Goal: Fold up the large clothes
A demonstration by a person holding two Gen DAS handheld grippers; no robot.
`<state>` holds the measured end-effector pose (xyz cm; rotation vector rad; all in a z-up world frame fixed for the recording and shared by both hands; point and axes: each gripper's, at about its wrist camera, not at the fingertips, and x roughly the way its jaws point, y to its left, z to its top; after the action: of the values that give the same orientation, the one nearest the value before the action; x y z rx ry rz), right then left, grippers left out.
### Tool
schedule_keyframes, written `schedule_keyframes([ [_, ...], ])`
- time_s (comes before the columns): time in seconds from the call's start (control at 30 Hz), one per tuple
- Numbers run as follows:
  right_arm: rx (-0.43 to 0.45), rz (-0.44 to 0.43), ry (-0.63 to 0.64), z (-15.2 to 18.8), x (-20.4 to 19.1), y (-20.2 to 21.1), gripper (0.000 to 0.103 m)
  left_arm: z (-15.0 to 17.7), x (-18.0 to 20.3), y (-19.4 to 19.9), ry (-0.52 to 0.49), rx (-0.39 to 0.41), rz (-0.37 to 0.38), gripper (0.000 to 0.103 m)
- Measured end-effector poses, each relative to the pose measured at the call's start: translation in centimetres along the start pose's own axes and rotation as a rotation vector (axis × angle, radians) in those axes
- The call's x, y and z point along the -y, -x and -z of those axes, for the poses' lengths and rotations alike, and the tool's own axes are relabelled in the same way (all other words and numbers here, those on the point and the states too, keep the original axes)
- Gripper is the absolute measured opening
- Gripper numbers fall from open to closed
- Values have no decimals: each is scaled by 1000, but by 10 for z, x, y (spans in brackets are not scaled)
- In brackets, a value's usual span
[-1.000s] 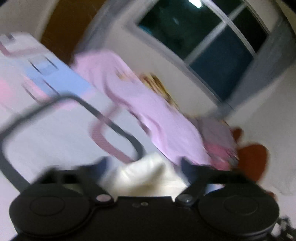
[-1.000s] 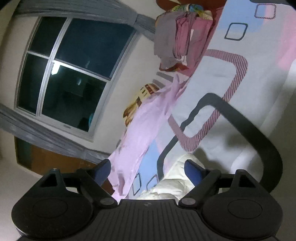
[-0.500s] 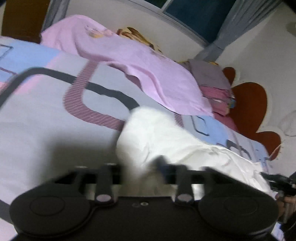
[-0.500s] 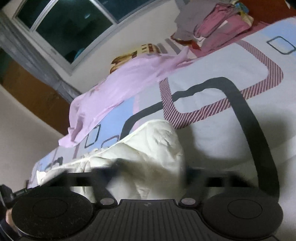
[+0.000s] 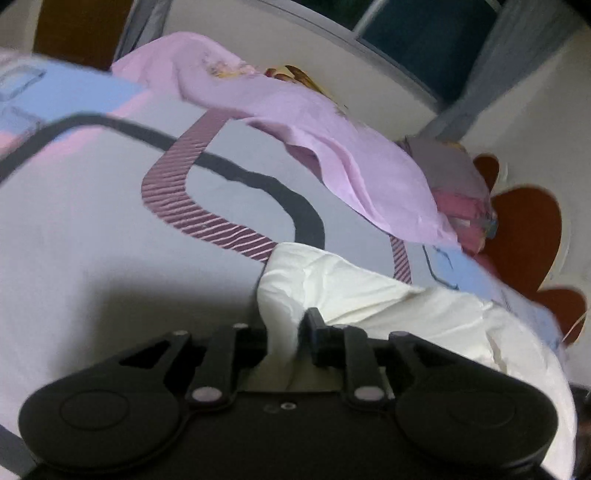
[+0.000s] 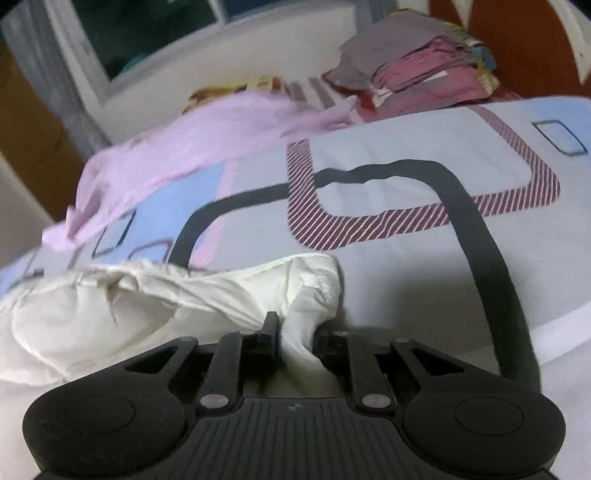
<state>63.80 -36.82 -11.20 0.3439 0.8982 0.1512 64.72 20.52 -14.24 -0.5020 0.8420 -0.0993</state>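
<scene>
The bed (image 5: 92, 258), covered in a sheet printed with grey and striped maroon loops and pale blue blocks, is filling most of both views. A window (image 6: 147, 33) with grey curtains is showing above its far edge.

A lilac garment (image 5: 332, 147) is lying spread along the far edge of the bed, draping over that side. A stack of folded clothes (image 6: 417, 74), grey on top and pink beneath, is sitting at the far corner by the red-brown headboard shapes (image 5: 524, 236).

The cream garment (image 5: 369, 295) is lying crumpled on the near part of the bed, well apart from the lilac one, stretching between the two grippers with bunched folds across its middle.

The left gripper (image 5: 284, 336) is pinching one end of the cream garment, cloth squeezed up between its closed jaws. The right gripper (image 6: 295, 339) is clamping the other end, a twisted wad of cream fabric caught between its fingers and bulging just beyond them onto the sheet.
</scene>
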Motion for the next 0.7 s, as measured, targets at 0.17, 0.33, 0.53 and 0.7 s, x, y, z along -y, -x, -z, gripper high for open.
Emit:
schedule_keyframes([
  [0.17, 11, 33, -65, -10, 11, 17, 61, -3, -18, 12, 73, 11, 26, 39],
  [0.33, 160, 34, -13, -4, -2, 80, 90, 5, -4, 76, 13, 199, -126, 74],
  [0.53, 186, -114, 266, 15, -113, 81, 84, 47, 117, 85, -287, 191, 107, 71],
  [0.7, 78, -59, 450, 45, -170, 41, 84, 84, 164, 40, -438, 97, 31, 74],
])
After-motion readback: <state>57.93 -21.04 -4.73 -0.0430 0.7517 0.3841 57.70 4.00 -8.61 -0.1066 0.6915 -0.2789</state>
